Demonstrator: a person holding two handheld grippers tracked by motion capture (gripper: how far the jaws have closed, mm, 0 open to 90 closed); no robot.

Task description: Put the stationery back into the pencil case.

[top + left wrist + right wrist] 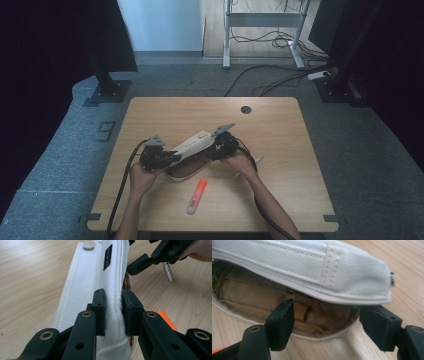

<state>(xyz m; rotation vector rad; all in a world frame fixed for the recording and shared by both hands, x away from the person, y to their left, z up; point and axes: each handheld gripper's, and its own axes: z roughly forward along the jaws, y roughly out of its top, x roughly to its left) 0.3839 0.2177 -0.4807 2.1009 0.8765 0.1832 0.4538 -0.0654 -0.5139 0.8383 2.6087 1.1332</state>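
A white canvas pouch [192,144] lies across the middle of the wooden table [280,150], its lid raised over a tan lining [249,297]. My left gripper [113,312] is shut on a raised seam of the white canvas pouch [85,280] at its left end. At the pouch's right end my right gripper [329,325] stands open. Its jaws straddle the gaping mouth below the white lid [312,262], and the pads touch nothing. In the high view the left gripper [172,156] and right gripper [216,150] sit at opposite ends of the pouch.
An orange and white highlighter [197,196] lies on the table in front of the pouch, toward the near edge; its orange tip [167,320] shows beside the left jaws. A round cable hole [245,109] sits at the table's far side.
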